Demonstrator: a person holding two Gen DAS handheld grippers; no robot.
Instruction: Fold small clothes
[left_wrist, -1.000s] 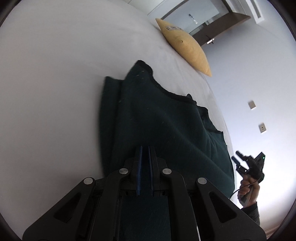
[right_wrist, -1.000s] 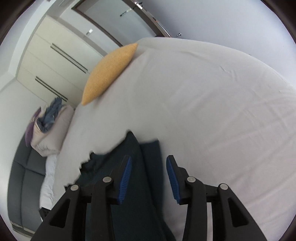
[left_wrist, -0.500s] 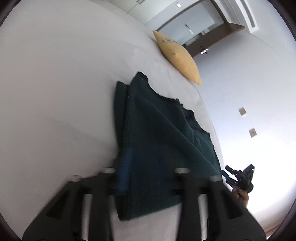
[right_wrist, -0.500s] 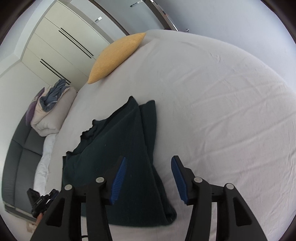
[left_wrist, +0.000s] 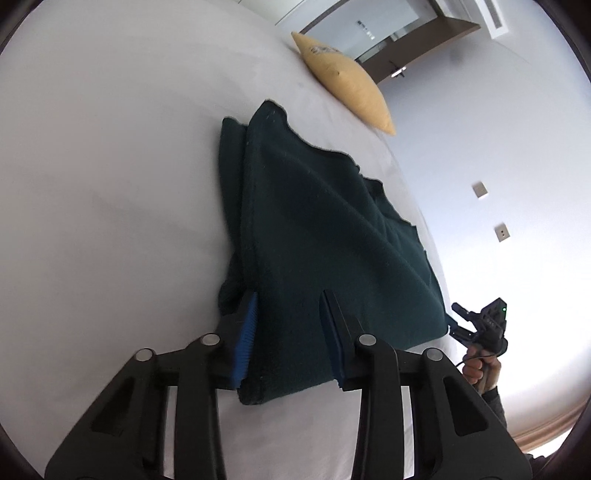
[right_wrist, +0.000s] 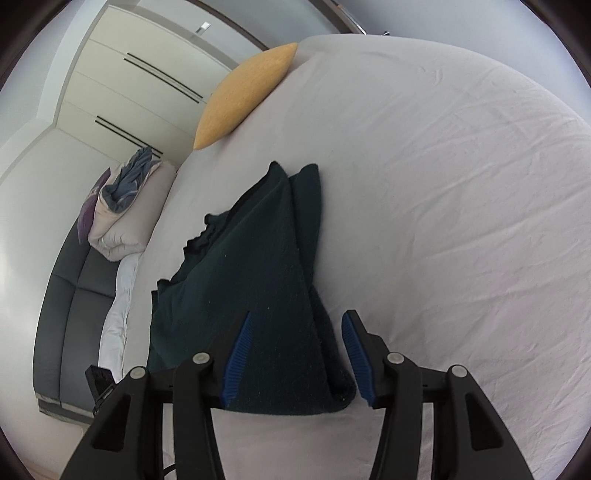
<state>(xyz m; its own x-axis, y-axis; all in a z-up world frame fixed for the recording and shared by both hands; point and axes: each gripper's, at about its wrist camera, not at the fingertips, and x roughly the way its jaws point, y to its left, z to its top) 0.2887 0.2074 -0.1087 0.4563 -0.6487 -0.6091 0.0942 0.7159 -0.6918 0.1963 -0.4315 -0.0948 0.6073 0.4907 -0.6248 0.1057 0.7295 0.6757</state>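
A dark green garment (left_wrist: 314, 236) lies folded on the white bed (left_wrist: 110, 184); it also shows in the right wrist view (right_wrist: 255, 280). My left gripper (left_wrist: 290, 299) is open and empty, its jaws apart above the garment's near edge. My right gripper (right_wrist: 295, 321) is open and empty too, its jaws apart over the garment's near corner. The right gripper shows in the left wrist view (left_wrist: 480, 325), held in a hand beyond the bed's edge.
A yellow pillow (left_wrist: 347, 81) lies at the bed's far end, also in the right wrist view (right_wrist: 243, 96). A grey sofa (right_wrist: 70, 295) with a pile of bedding and clothes (right_wrist: 125, 199) stands beside the bed. White wardrobes (right_wrist: 147, 74) stand behind.
My left gripper opened, let go of the garment and drew back. My right gripper pulled back from the garment, which now lies flat and folded on the bed.
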